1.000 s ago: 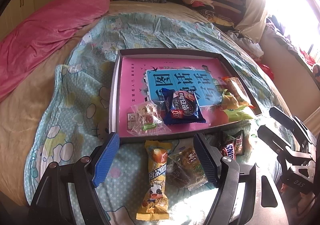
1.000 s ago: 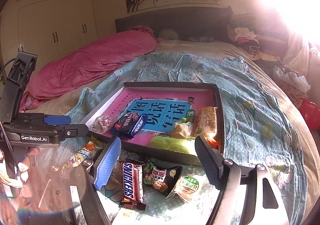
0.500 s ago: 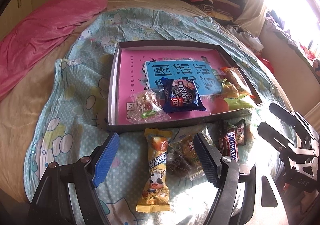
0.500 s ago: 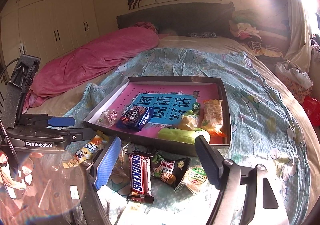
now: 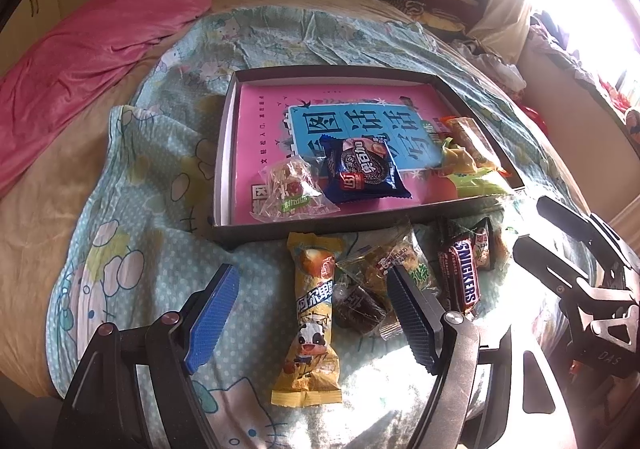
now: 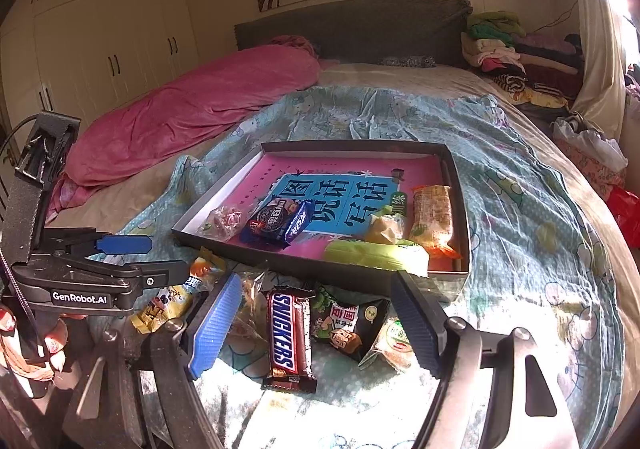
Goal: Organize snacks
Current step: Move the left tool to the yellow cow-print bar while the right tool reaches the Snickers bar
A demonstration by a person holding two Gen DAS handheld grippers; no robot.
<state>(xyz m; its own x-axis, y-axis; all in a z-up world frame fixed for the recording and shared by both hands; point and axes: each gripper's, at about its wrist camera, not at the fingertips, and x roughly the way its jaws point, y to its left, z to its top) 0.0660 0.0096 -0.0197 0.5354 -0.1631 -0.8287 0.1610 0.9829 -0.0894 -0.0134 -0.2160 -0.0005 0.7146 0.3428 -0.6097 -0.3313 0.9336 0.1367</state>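
Left wrist view: compared with a second ago the camera has tipped down a bit, so the box (image 5: 224, 153) sits higher in frame and more of the loose snacks on the bed sheet (image 5: 132, 249) show; nothing has been picked up or shifted. Left gripper (image 5: 316, 313) hangs wide open and empty above the yellow milk-candy pack (image 5: 312, 313), which lies between the blue pads without touching them, with a clear wrapper of dark sweets (image 5: 360, 301) just beside it. Oreo pack (image 5: 360, 169) and a clear candy bag (image 5: 292, 189) lie in the box already, green and orange packs at its right end. Right wrist view: same small tilt, headboard area less washed out than before, snacks unmoved. Right gripper (image 6: 316, 317) also open, holding nothing, hovering over the Snickers bar (image 6: 288, 333) and the dark green bean pack (image 6: 348, 325), both on the sheet just in front of the box's near wall. Reading: both hands are lining up, no grasp started; five or so snacks left outside the box, so roughly half done, next likely a closing on the yellow pack or the Snickers.
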